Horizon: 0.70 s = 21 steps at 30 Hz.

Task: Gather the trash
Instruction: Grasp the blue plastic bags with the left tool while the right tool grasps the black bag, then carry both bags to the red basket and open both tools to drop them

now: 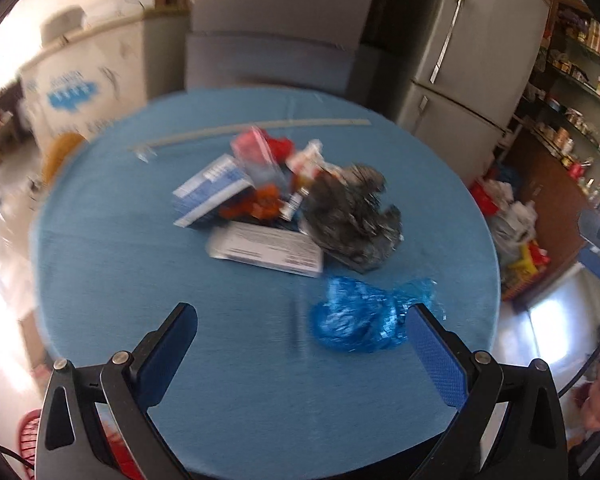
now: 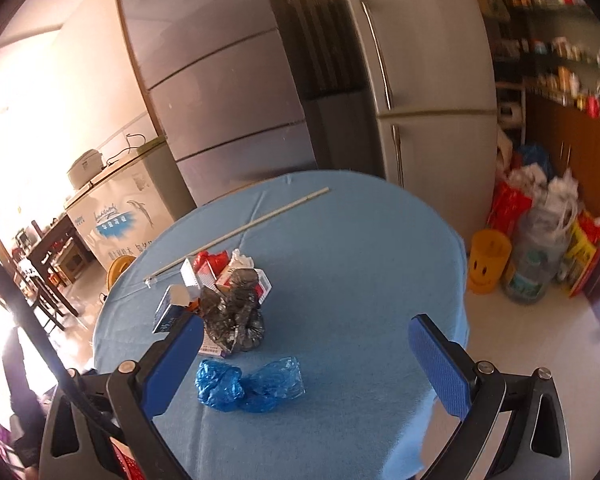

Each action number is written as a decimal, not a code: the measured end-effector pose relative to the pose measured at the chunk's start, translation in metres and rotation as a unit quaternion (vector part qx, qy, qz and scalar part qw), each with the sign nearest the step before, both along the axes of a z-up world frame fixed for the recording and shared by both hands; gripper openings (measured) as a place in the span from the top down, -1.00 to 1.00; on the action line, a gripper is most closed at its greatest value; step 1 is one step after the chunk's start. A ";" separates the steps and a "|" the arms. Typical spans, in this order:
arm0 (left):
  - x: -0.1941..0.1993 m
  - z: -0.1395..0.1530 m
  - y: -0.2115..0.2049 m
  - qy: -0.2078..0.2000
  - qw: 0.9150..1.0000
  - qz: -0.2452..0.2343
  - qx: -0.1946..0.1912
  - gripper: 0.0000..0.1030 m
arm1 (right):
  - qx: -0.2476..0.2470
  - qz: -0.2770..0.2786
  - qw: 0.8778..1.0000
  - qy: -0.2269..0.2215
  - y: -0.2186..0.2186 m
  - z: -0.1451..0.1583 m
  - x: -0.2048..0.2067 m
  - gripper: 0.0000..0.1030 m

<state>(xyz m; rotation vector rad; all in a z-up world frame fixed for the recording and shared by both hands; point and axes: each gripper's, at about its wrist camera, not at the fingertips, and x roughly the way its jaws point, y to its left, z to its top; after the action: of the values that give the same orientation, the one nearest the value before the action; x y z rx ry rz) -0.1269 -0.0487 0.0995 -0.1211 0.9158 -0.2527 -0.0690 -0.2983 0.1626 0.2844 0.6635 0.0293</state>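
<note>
Grippers both wide open and empty: left gripper (image 1: 300, 356) and right gripper (image 2: 304, 364) hover over near edge of table (image 2: 360, 260), touching nothing.

Nearest item: blue bag (image 2: 250, 384), crumpled thin plastic, lying flat on cloth just nearer than black bag (image 2: 234, 320). Judged very light, soft, slippery; likely to collapse under jaws. Best taken at pinched waist between its two lobes, or on a raised fold. Long axis runs left–right across right wrist view, fuller lobe at left.

Beyond blue bag: white carton (image 1: 266, 248) lying flat, stiff, light; long axis roughly left–right, edges offer grip. Black bag touching its right end, bunched upright, soft; crown of folds is natural hold.

Behind black bag: boxes (image 1: 212, 190) and red wrappers (image 1: 278, 146) heaped together, partly blurred, contents not resolved.

Farthest: thin rod (image 2: 236, 232), rigid, lying diagonally beyond heap, well apart from black bag.
</note>
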 end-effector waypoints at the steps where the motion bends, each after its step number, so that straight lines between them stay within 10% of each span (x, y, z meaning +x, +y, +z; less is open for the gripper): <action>1: 0.006 -0.006 -0.005 0.008 1.000 -0.006 -0.008 -1.00 | 0.007 0.001 1.000 0.007 -0.004 -0.005 0.007 -1.00; 7: 0.039 -0.049 -0.036 0.079 0.995 -0.039 -0.051 -0.94 | 0.039 0.032 0.998 0.033 -0.019 -0.032 0.038 -1.00; 11: 0.050 -0.070 -0.040 0.116 0.989 -0.054 -0.076 -0.31 | 0.104 0.098 0.988 0.059 -0.017 -0.052 0.074 -1.00; 21: 0.035 -0.062 0.003 0.096 0.989 -0.031 -0.105 -0.16 | 0.161 0.195 0.955 0.157 0.053 -0.119 0.174 -0.78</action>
<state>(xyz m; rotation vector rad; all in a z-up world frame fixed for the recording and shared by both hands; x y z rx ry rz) -0.0918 -0.0455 0.0375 -0.3171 1.0846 -0.4000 0.1053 -0.2458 0.0440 0.4738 1.0270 0.4837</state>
